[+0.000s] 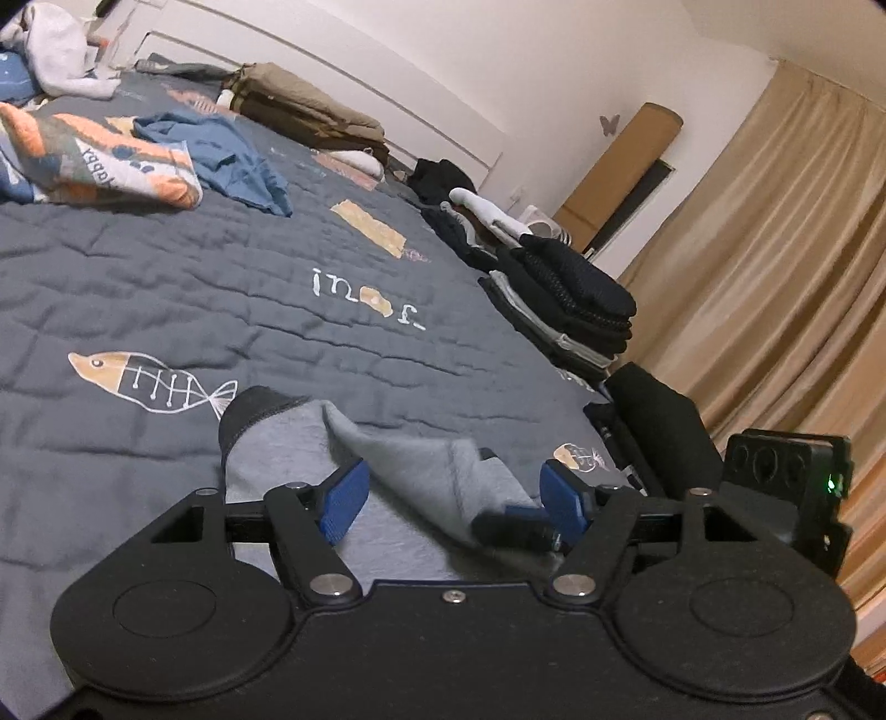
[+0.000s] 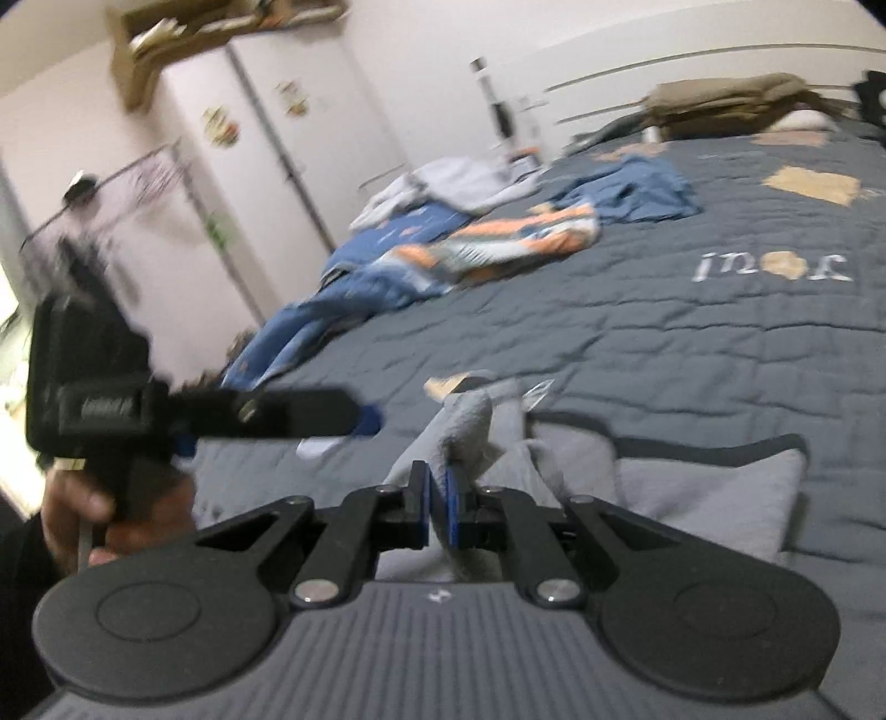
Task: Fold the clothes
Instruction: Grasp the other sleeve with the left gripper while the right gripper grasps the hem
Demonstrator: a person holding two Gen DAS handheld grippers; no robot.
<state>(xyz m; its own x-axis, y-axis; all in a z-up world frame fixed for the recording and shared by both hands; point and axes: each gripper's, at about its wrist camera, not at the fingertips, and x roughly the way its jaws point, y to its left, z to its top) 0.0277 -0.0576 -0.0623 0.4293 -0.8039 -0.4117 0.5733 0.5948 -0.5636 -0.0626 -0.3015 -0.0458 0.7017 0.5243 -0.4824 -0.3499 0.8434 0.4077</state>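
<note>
My right gripper (image 2: 437, 501) has its blue pads pressed together on a fold of the grey garment (image 2: 703, 493), which rises between them in a small peak while the rest lies spread on the dark quilted bedspread (image 2: 664, 343) just ahead and to the right. My left gripper (image 1: 454, 493) stands with its jaws spread — the same grey garment (image 1: 410, 459) drapes across the gap, its dark cuff end pointing toward the fish print on the quilt, but the pads do not press on it as far as I can see. From the right wrist view the left gripper (image 2: 368, 418) shows side-on and blurred at the left, gripped by a hand (image 2: 83, 515). Farther up the bed lie a crumpled blue garment (image 1: 221, 155), an orange and white patterned piece (image 1: 111, 160) and a pale heap (image 1: 55, 50) — all well apart from me. A stack of folded dark clothes (image 1: 570, 299) sits at the bed's right edge, beside the tan curtain (image 1: 775, 249).
</note>
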